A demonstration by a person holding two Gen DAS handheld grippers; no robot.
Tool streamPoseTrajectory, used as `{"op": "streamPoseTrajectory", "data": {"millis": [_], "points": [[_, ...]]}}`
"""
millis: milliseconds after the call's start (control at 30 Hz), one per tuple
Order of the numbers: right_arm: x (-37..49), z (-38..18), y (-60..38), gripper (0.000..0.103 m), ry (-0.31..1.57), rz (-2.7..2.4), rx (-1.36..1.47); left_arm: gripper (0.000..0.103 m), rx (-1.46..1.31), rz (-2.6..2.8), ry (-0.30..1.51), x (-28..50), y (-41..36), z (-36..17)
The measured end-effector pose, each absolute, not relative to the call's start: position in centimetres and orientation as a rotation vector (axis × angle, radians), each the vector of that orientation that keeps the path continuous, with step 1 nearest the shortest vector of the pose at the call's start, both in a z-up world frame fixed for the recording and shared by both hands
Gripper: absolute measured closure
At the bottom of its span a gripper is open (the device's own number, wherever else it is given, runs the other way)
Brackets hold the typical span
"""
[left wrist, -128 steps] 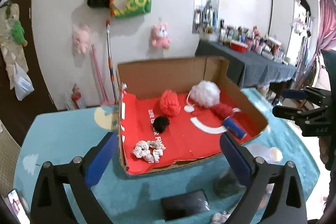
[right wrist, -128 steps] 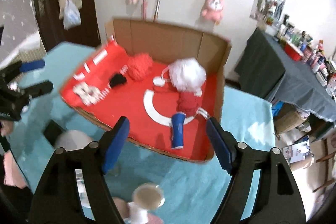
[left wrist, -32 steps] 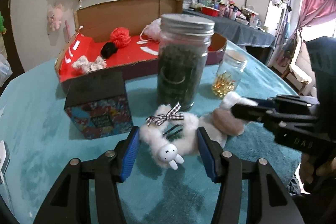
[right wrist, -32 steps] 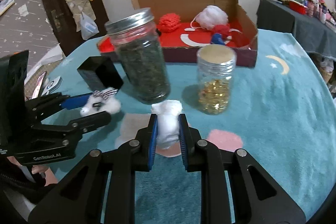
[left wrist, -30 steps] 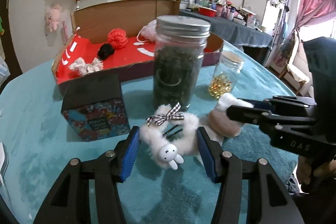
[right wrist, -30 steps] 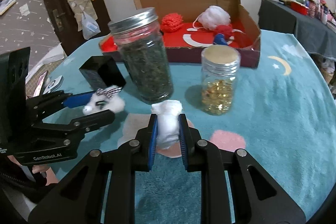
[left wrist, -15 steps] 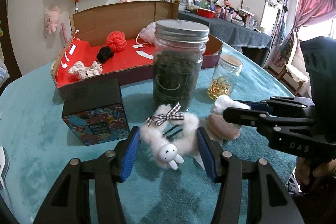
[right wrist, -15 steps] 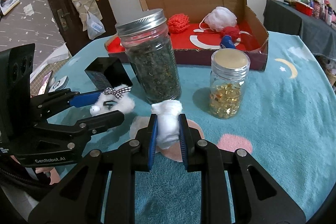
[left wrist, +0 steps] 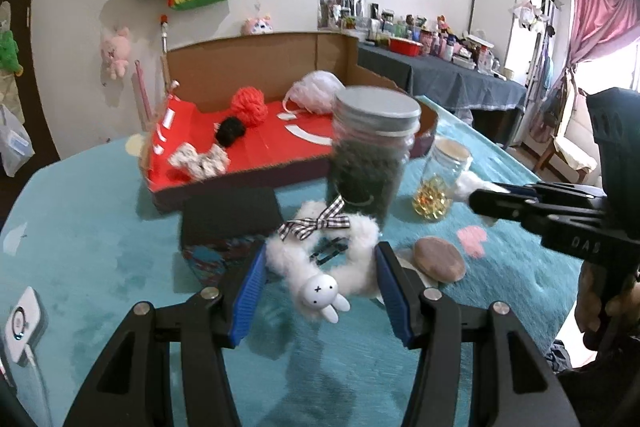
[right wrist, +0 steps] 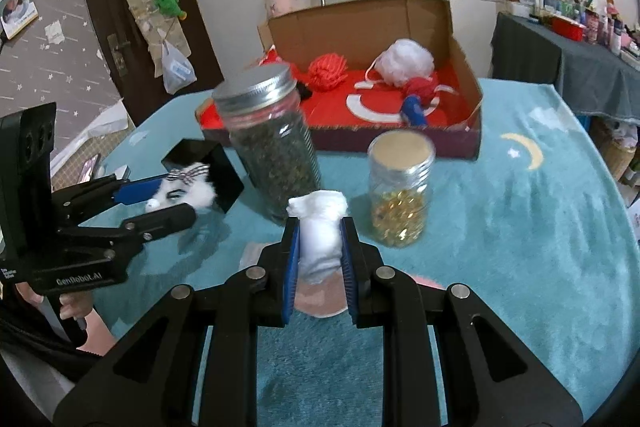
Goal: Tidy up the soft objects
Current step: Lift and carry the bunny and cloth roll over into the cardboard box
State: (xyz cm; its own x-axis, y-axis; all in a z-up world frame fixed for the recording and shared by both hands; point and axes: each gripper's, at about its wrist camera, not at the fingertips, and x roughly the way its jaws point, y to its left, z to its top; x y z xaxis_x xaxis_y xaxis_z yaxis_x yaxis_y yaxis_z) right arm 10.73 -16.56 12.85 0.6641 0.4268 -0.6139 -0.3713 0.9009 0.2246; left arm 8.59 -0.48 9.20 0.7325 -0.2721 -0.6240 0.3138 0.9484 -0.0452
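Observation:
My left gripper point(left wrist: 320, 259) is shut on a white fluffy bunny scrunchie point(left wrist: 320, 259) with a checked bow, held above the teal table; it also shows in the right wrist view point(right wrist: 184, 189). My right gripper point(right wrist: 320, 235) is shut on a white soft wad point(right wrist: 320, 235), lifted above a pink powder puff point(left wrist: 439, 259). The open cardboard box point(left wrist: 256, 55) with a red floor holds a red yarn ball point(left wrist: 250, 105), a white pouf point(right wrist: 406, 61), a black pompom point(left wrist: 230, 129) and a pale scrunchie point(left wrist: 198, 161).
A tall jar of dark leaves point(right wrist: 272, 143) and a small jar of golden capsules point(right wrist: 400, 187) stand between the grippers and the box. A black-topped box point(left wrist: 230, 215) sits left of the tall jar. A phone point(left wrist: 20, 323) lies at the left table edge.
Both grippers closed on their soft items earlier and have now lifted them off the table, rising and moving slightly toward the box. The powder puff stays on the table.

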Motion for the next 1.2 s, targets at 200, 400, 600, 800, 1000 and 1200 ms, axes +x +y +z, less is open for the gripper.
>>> {"op": "streamPoseTrajectory", "data": {"millis": [200, 400, 600, 800, 1000, 1200], "points": [[11.0, 14.2, -17.9, 0.085, 0.679, 0.425, 0.081, 0.047, 0.052, -0.29, 0.65, 8.9, 1.1, 10.4], [11.5, 15.6, -18.3, 0.085, 0.642, 0.413, 0.053, 0.047, 0.058, -0.264, 0.621, 9.6, 2.0, 11.7], [13.1, 16.8, -18.4, 0.085, 0.639, 0.436, 0.028, 0.047, 0.063, -0.287, 0.633, 11.4, 2.7, 12.8], [16.0, 17.7, -18.2, 0.085, 0.684, 0.481, -0.008, 0.047, 0.115, -0.333, 0.674, 14.4, 2.3, 13.9], [19.4, 18.3, -16.9, 0.085, 0.731, 0.537, -0.076, 0.047, 0.165, -0.373, 0.745, 18.4, 1.6, 13.8], [23.4, 18.1, -15.2, 0.085, 0.791, 0.573, -0.135, 0.046, 0.181, -0.419, 0.827, 22.9, 1.2, 13.5]]}}
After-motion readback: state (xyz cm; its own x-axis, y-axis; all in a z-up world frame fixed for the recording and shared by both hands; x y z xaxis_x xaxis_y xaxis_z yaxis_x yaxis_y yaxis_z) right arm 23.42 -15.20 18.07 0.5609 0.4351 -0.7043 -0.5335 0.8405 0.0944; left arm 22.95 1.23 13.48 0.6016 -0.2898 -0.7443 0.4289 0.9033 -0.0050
